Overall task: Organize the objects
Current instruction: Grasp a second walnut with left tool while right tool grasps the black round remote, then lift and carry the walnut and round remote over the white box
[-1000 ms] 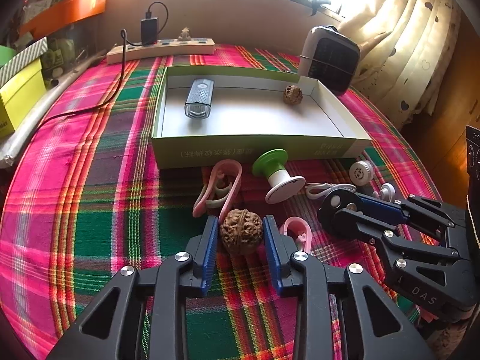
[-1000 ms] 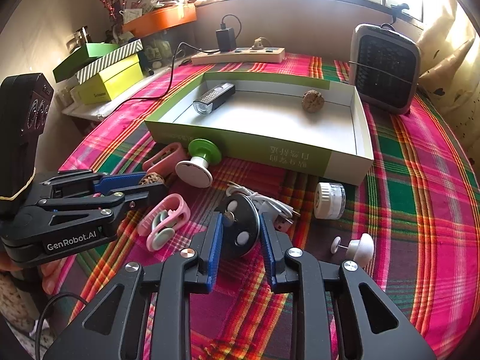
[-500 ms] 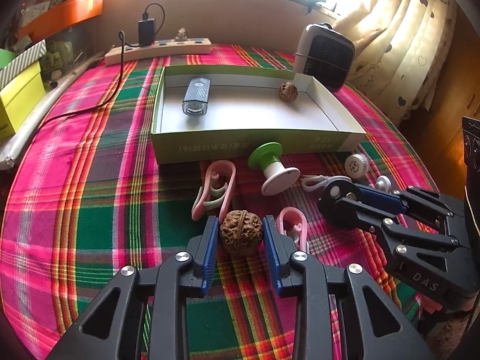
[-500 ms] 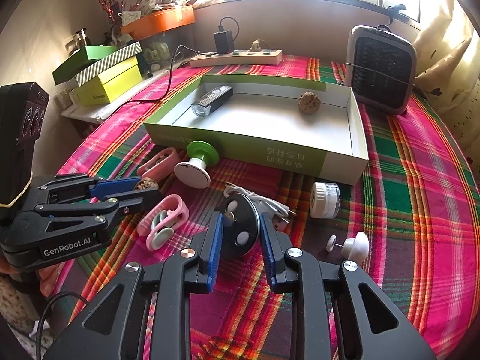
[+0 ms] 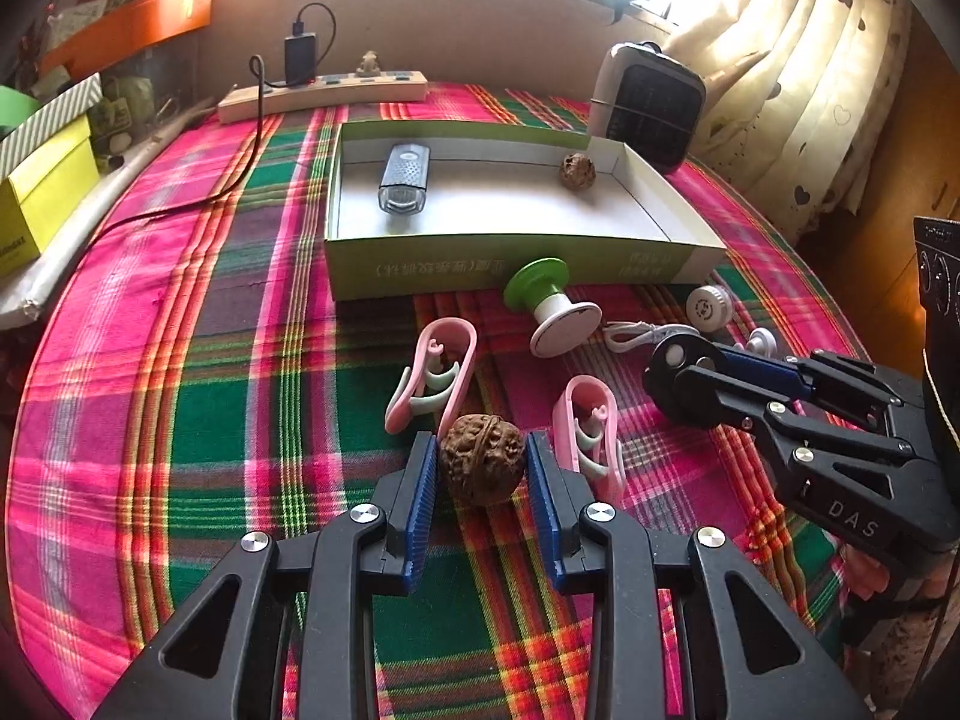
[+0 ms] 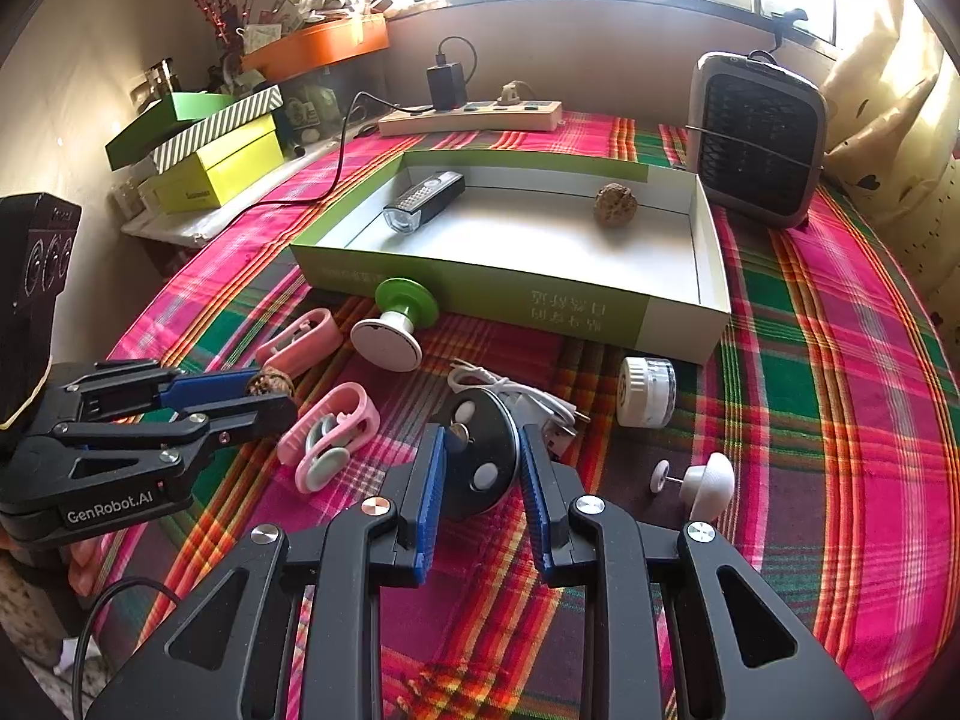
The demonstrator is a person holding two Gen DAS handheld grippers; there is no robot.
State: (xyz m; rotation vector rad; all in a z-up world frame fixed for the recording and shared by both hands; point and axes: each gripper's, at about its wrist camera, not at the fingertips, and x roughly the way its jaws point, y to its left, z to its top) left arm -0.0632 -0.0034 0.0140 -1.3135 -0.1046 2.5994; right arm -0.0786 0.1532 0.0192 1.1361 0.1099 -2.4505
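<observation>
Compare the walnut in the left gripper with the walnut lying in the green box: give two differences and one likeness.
The walnut in the left gripper sits between the blue pads of the left gripper, above the plaid cloth; the walnut in the green box lies free on the white floor of the green box, near its far right corner. The gripped one is outside the box. Both are brown, wrinkled and roundish.

Each black plastic hand-held gripper has ribbed blue pads, silver screws and white lettering: "GenRobot.AI" left, "DAS" right.
</observation>
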